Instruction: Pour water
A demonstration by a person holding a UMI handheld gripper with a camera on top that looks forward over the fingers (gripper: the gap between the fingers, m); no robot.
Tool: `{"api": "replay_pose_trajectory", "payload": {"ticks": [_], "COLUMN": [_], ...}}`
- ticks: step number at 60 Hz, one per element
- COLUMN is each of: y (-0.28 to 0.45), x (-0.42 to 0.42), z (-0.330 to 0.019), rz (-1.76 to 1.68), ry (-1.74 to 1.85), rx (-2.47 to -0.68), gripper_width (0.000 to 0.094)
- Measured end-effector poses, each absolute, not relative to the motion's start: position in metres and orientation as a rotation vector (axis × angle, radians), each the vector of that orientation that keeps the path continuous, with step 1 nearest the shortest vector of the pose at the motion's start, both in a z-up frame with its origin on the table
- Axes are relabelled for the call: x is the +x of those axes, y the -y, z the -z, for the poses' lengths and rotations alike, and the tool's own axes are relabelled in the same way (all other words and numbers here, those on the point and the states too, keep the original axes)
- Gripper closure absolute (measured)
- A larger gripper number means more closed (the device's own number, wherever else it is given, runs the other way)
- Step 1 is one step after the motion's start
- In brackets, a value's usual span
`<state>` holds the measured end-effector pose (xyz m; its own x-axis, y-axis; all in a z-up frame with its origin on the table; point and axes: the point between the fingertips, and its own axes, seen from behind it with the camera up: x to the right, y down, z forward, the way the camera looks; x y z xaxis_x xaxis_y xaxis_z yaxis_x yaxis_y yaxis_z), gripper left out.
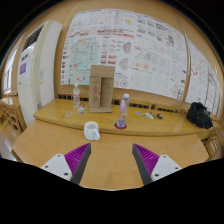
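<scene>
A clear plastic water bottle (pixel 122 111) stands upright on a round coaster on the far wooden table (pixel 150 125). A white cup (pixel 92 130) stands on the nearer table, to the left of the bottle and well ahead of my fingers. A second small bottle (pixel 76 97) stands further back on the left. My gripper (pixel 111 160) is open and empty, its purple pads (pixel 77 157) wide apart above the near tabletop, well short of the cup and bottle.
A brown cardboard box (pixel 101 88) stands against the wall behind the bottles. A black bag (pixel 199 115) lies at the right end of the far table. Small items (pixel 150 115) lie right of the bottle. Posters cover the wall; a door is on the left.
</scene>
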<state>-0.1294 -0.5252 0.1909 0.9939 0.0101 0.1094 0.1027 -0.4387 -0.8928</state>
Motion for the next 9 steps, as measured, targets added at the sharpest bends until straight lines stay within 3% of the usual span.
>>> {"api": "replay_pose_trajectory", "payload": {"ticks": [9], "y": [0.543], "x": [-0.135], "z": [-0.2], "rz": [0.102], "ry": [0.065], "rx": [-2.001], "gripper_width": [0.0083]}}
